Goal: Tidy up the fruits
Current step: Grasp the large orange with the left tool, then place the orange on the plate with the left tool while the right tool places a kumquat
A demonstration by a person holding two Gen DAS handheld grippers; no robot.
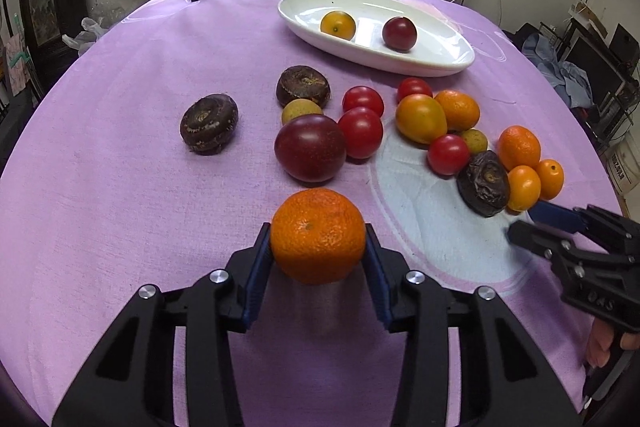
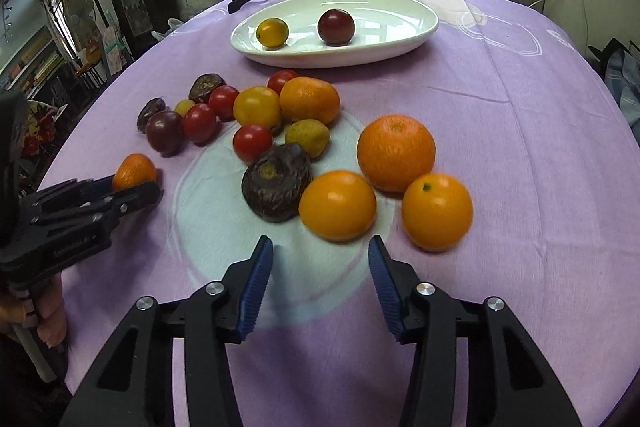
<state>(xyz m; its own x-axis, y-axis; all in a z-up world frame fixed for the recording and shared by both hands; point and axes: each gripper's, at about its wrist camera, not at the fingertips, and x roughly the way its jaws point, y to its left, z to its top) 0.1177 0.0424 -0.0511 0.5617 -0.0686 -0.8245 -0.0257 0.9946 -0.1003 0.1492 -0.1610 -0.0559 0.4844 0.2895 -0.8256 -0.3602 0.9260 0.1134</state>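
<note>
left tool (image 1: 318,243): clamped on mandarin (image 1: 318,235), its underside hidden. right tool (image 2: 320,259): jaws apart, empty, short of blurred orange fruit (image 2: 337,205). white dish (image 2: 416,31): far counter edge. open cloth (image 2: 540,147) rightward.

Left gripper (image 1: 318,239) angled down toward the surface, jaws clamped on either side of an orange mandarin (image 1: 318,235). Right gripper (image 2: 320,255), likewise tilted downward, has its blue-padded jaws apart with nothing between them (fingers (image 2: 50,311) of one hand visible at frame edge).
</note>
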